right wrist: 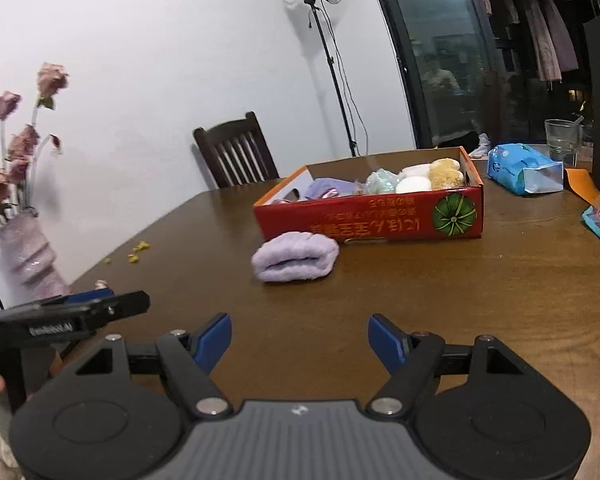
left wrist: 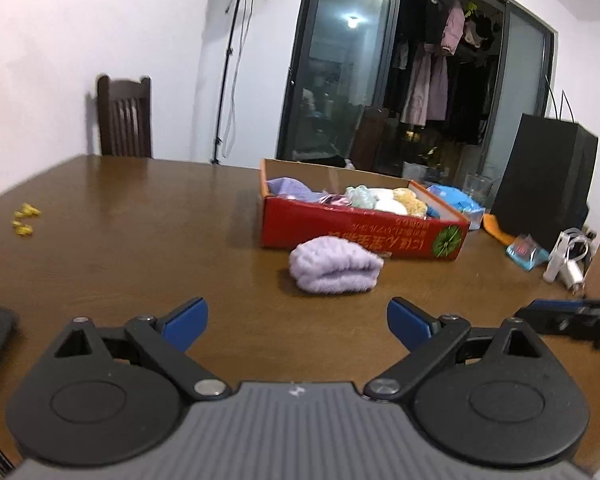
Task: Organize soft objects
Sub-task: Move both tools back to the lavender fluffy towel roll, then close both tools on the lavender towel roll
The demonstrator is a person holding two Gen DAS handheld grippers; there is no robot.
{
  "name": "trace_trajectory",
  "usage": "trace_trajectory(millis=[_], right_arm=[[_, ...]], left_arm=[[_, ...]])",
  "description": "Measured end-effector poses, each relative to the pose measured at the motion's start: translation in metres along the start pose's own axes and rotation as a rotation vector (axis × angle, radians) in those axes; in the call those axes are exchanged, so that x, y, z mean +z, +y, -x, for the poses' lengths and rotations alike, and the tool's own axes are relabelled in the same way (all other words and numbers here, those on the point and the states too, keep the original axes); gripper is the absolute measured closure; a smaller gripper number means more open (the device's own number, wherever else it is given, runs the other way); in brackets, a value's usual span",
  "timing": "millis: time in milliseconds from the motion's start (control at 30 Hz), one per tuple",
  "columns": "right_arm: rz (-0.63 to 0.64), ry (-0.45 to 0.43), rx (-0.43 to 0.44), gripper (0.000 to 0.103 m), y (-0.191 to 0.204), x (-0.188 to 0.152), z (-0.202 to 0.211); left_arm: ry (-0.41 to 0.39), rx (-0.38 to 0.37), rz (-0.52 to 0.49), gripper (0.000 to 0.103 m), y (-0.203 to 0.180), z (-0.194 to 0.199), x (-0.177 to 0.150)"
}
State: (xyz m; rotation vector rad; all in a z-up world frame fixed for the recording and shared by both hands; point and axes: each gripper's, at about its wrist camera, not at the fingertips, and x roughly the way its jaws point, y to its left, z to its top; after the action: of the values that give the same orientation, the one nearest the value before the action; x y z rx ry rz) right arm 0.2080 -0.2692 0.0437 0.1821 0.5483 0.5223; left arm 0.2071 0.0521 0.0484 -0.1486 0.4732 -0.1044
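A folded lilac towel (left wrist: pixel 335 265) lies on the brown table just in front of a red cardboard box (left wrist: pixel 360 232). It also shows in the right wrist view (right wrist: pixel 296 257), with the box (right wrist: pixel 380 220) behind it. The box holds several soft items: a purple cloth, a mint one, white ones and a tan plush. My left gripper (left wrist: pixel 298 322) is open and empty, short of the towel. My right gripper (right wrist: pixel 300 340) is open and empty, also short of the towel. The right gripper's tip shows at the right edge of the left wrist view (left wrist: pixel 572 318).
A blue tissue pack (right wrist: pixel 524 168), a glass (right wrist: pixel 562 140), an orange item and a black bag (left wrist: pixel 548 184) stand right of the box. Yellow crumbs (left wrist: pixel 25 219) lie at the left. A vase of dried roses (right wrist: pixel 24 248) stands at the table's left edge. A chair (right wrist: pixel 236 152) is behind.
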Motion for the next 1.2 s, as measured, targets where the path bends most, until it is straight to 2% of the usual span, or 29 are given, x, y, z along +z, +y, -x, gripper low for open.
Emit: trace_trajectory(millis=[167,233,267,400,533,567,633,700,733,800,933,1100,1200], right_arm=[[-0.015,0.006,-0.007,0.028,-0.011,0.03,-0.055],[-0.019,0.021,0.005,0.028,-0.014,0.043,-0.084],[-0.017,0.031,0.016,0.028,-0.015,0.049,-0.099],[-0.042,0.071,0.035,0.031,-0.02,0.064,-0.156],[-0.147,0.103,0.056,0.045,-0.033,0.066,-0.194],[-0.158,0.108,0.059,0.048,-0.035,0.064,-0.2],[-0.171,0.118,0.053,0.06,-0.037,0.058,-0.208],[-0.162,0.106,0.065,0.062,-0.037,0.051,-0.21],[-0.141,0.101,0.061,0.063,-0.035,0.049,-0.209],[-0.097,0.094,0.056,0.065,-0.03,0.048,-0.207],[-0.077,0.09,0.064,0.071,-0.029,0.046,-0.207],[-0.079,0.092,0.067,0.072,-0.031,0.047,-0.207],[-0.057,0.084,0.064,0.076,-0.027,0.047,-0.207]], left_arm=[[0.055,-0.069,0.094,0.009,0.014,-0.065,0.03],[0.112,-0.09,0.148,0.023,0.023,-0.099,0.039],[0.124,-0.092,0.159,0.025,0.025,-0.112,0.041],[0.184,-0.111,0.213,0.049,0.029,-0.156,0.042],[0.213,-0.181,0.263,0.064,0.038,-0.174,0.034],[0.219,-0.191,0.27,0.065,0.04,-0.176,0.032],[0.223,-0.195,0.27,0.065,0.041,-0.177,0.028],[0.22,-0.185,0.245,0.063,0.038,-0.177,0.025],[0.214,-0.175,0.231,0.057,0.036,-0.176,0.024],[0.208,-0.166,0.221,0.057,0.035,-0.176,0.024],[0.207,-0.193,0.219,0.067,0.034,-0.176,0.024],[0.189,-0.19,0.173,0.072,0.028,-0.173,0.024],[0.173,-0.181,0.123,0.074,0.022,-0.17,0.025]])
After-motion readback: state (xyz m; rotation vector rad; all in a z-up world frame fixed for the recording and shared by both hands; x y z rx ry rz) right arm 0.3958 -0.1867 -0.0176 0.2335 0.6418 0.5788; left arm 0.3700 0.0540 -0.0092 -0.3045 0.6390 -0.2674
